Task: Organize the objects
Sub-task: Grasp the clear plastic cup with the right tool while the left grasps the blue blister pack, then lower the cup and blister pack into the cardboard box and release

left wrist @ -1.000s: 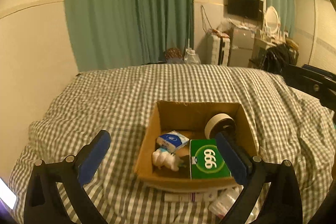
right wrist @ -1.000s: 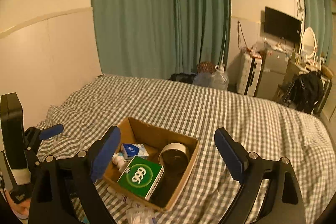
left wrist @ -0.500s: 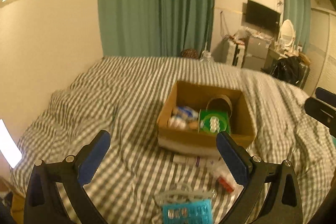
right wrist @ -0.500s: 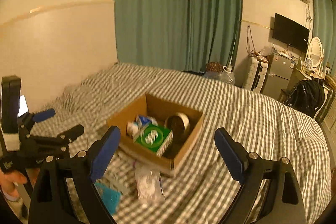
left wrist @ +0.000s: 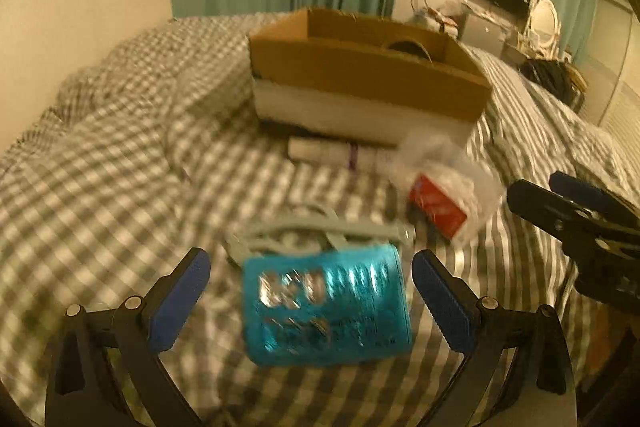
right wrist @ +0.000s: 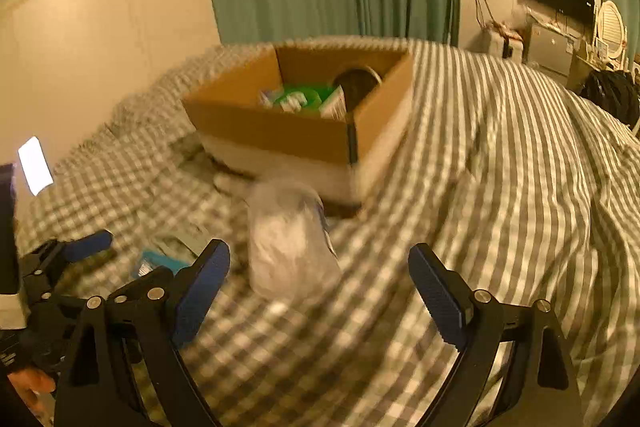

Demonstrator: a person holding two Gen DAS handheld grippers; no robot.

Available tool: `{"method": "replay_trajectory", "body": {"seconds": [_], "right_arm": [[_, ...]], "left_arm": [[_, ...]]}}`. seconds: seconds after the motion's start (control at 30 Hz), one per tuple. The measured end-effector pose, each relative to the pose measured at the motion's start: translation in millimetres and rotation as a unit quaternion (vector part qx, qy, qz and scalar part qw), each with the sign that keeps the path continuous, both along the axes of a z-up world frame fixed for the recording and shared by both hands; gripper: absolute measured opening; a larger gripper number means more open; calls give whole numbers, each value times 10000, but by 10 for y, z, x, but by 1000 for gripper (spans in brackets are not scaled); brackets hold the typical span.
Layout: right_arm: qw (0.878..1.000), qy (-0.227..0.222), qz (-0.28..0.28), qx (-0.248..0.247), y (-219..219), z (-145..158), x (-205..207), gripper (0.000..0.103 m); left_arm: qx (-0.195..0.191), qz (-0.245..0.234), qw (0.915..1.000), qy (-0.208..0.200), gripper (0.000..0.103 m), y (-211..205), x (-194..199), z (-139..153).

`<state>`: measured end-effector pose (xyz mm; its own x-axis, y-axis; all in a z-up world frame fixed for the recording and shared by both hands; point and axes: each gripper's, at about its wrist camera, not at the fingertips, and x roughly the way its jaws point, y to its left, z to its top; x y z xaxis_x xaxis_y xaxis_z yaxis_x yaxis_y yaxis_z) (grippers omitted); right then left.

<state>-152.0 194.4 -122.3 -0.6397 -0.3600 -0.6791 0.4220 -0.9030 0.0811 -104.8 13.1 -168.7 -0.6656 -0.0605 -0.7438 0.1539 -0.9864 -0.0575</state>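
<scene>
Both claws were seen spread wide and holding nothing. Between the blue pads of the left gripper (left wrist: pixel 308 301), a blue blister pack (left wrist: pixel 326 305) was seen lying on the checked bedspread (left wrist: pixel 112 163), with a pale grey plastic item (left wrist: pixel 316 229) just beyond it. Farther ahead and to the right, a clear bag with a red packet inside (left wrist: pixel 444 187) was seen, and a white tube (left wrist: pixel 340 153) lay against the cardboard box (left wrist: pixel 368 75) beyond. Ahead of the right gripper (right wrist: pixel 320 291), between its fingers, a clear plastic bag (right wrist: pixel 290 247) was seen, blurred. The box stood beyond it, a green carton (right wrist: pixel 304 97) and a tape roll (right wrist: pixel 358 83) inside.
</scene>
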Motion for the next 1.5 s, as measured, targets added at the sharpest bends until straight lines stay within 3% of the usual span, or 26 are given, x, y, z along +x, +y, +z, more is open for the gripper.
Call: {"method": "replay_trajectory", "body": {"seconds": [0.17, 0.33, 0.67, 0.8, 0.83, 0.9, 1.1, 1.5], "right_arm": [[9996, -74, -125, -249, 115, -22, -43, 91], [9998, -80, -131, -130, 85, -51, -33, 91], [9994, -47, 223, 242, -206, -169, -128, 91], [9986, -271, 262, 382, -317, -322, -250, 91], [9983, -353, 262, 383, -327, -358, -266, 88], [9977, -475, 368, 302, -322, -399, -255, 64], [9979, -194, 280, 543, -280, -327, -33, 64], [9999, 108, -26, 58, -37, 11, 213, 63]], "left_arm": [[117, -261, 9993, -235, 103, 110, -27, -158], [-192, -246, 9986, -423, 103, 135, -62, -336], [221, -198, 9989, -356, 103, -9, -20, -371], [330, -206, 9985, -385, 103, -63, -32, -357], [344, -191, 9985, -383, 102, -70, -26, -353], [333, -185, 9985, -393, 102, -80, -46, -346], [432, -159, 9983, -366, 102, -66, -3, -283], [470, -68, 9989, 56, 102, -126, 27, 31]]}}
